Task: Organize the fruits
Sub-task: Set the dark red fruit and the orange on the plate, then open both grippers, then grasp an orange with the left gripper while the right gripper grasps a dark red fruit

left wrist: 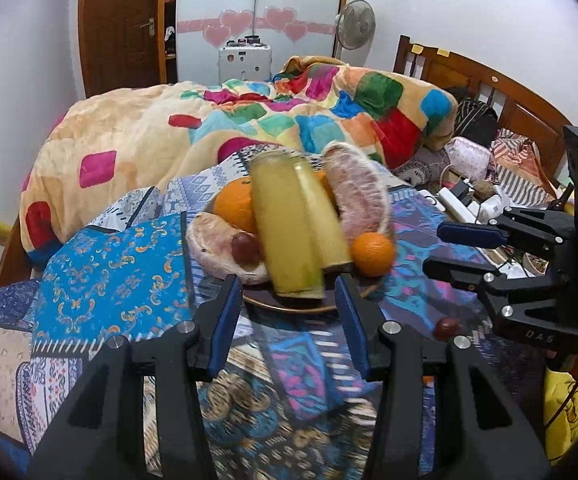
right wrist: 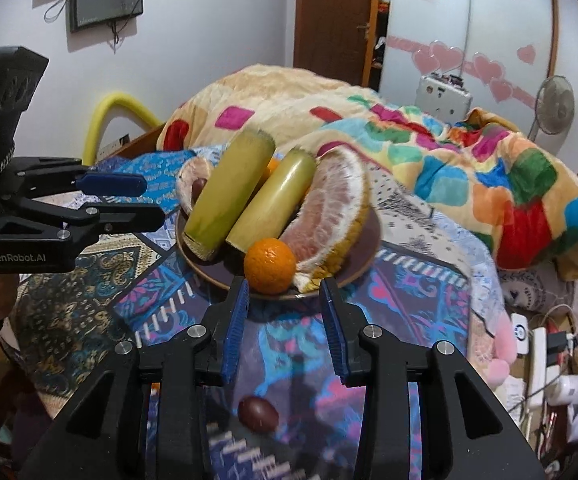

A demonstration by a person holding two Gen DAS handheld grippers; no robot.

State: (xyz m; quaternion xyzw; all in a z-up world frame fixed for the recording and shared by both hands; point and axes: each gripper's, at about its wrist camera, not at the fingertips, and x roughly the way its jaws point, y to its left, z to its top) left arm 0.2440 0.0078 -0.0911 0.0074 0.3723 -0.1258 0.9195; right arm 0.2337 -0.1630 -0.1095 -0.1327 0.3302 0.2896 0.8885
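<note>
A dark plate [left wrist: 289,302] [right wrist: 209,270] on the patterned cloth holds two yellow-green cane pieces [left wrist: 285,220] [right wrist: 225,196], pomelo wedges [left wrist: 355,190] [right wrist: 325,216], oranges [left wrist: 372,254] [right wrist: 270,266] and a red grape [left wrist: 245,247]. A loose dark grape [right wrist: 258,414] [left wrist: 447,328] lies on the cloth, below and between my right gripper's fingers. My left gripper [left wrist: 289,292] is open and empty, just before the plate's near rim; it shows at the left in the right wrist view [right wrist: 145,200]. My right gripper [right wrist: 285,292] is open and empty, near the small orange.
A colourful quilt [left wrist: 249,120] is heaped on the bed behind the plate. A wooden headboard [left wrist: 489,80], bags and chargers [left wrist: 473,200] lie at the right. A door, a wardrobe and a fan [left wrist: 355,24] stand at the back.
</note>
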